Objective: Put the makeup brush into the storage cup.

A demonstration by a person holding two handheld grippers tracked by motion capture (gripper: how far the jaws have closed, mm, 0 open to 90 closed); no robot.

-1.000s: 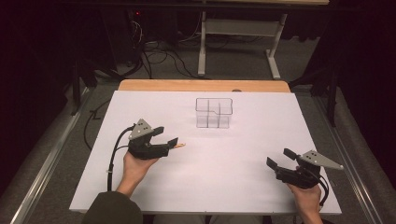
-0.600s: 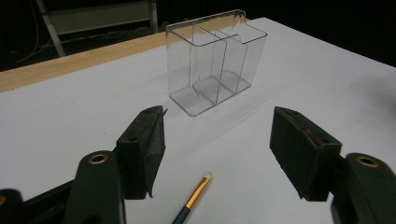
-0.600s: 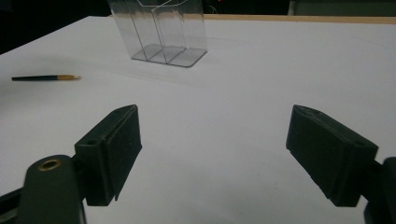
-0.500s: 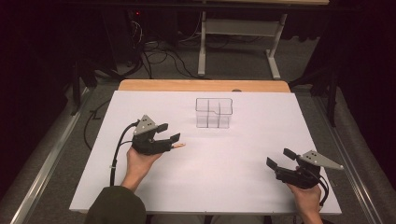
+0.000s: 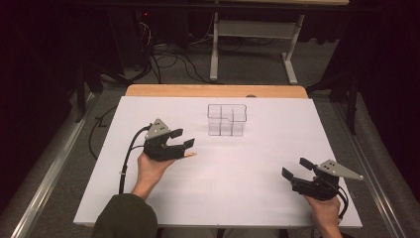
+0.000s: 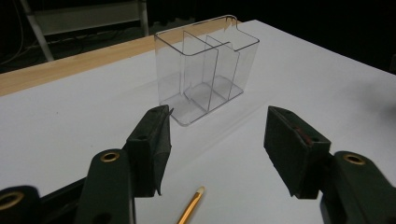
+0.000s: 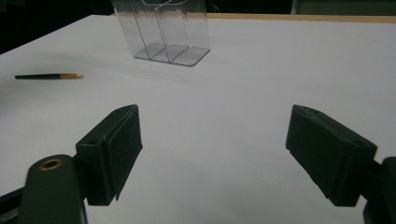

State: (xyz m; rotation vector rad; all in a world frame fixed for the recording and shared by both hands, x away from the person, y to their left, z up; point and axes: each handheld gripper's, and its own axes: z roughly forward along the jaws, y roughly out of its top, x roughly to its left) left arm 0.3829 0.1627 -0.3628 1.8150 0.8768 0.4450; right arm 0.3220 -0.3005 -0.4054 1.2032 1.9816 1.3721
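A: Pencil [image 6: 191, 206] first — where is it?
B: Flat on the white table [image 5: 257, 168], left-centre, just under the left gripper [image 5: 180, 139]. In the left gripper view its tip pokes up between the two jaws, lower than them, on the sheet.
A: Looks like?
B: Thin stick. Orange-gold section w/ a pale tip at the end nearest the clear box; in the right gripper view the rest of the shaft [image 7: 37, 76] reads dark, almost black. Lies roughly sideways across that view, tip pointing toward the box side.
A: Left tool gripping it?
B: No. Jaws spread wide, nothing between the pads, pencil apart from both. A hand [image 5: 151, 171] holds the tool from below, dark green sleeve [image 5: 124, 218] at the bottom edge.
A: Right tool?
B: Right gripper [image 5: 295, 169] sits near the table's lower right corner, jaws also parted, empty, aimed across the sheet toward the box.
A: The box?
B: Clear plastic organizer [image 5: 227, 119], upright, back-centre of the table, split by dividers into compartments; one top corner is stepped lower. Looks empty. Near the pencil but not touching.
A: Beyond the table?
B: Wooden edge [image 5: 213, 91] along the far side, cables [image 5: 168, 64] and a white frame [image 5: 252, 44] on the dark floor.
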